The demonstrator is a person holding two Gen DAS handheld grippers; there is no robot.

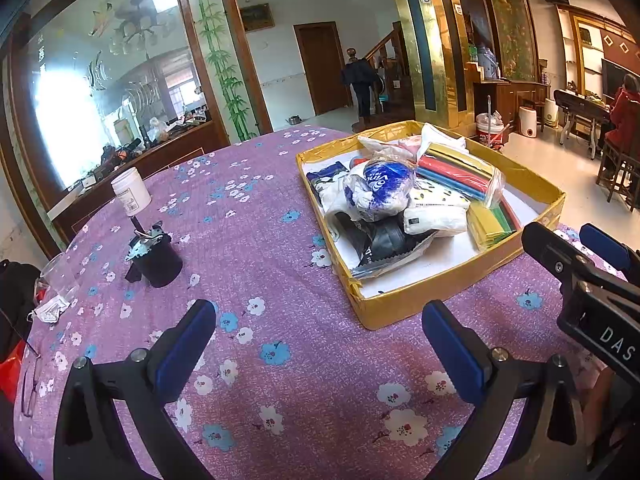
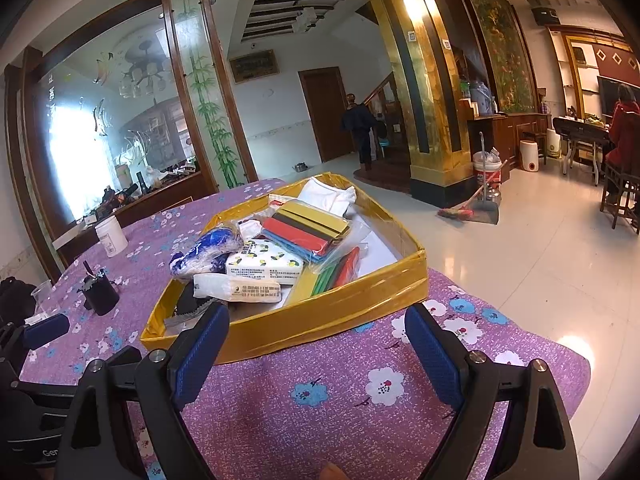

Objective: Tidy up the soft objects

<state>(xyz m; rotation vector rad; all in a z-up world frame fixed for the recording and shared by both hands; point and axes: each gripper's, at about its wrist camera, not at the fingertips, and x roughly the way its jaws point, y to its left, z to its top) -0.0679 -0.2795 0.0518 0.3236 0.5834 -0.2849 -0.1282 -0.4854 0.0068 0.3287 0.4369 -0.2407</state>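
Observation:
A shallow yellow cardboard box stands on the purple flowered tablecloth. It holds a pile of soft things: a blue and white wrapped bundle, white tissue packs, a bag of coloured cloths, a black pouch and white bags. My left gripper is open and empty, low over the cloth before the box's near corner. My right gripper is open and empty just short of the box's front wall. It also shows in the left wrist view.
A white jar and a black cup with a metal clip stand left of the box. A clear cup, a crumpled mask and glasses lie at the table's left edge. The table's right edge drops to the tiled floor.

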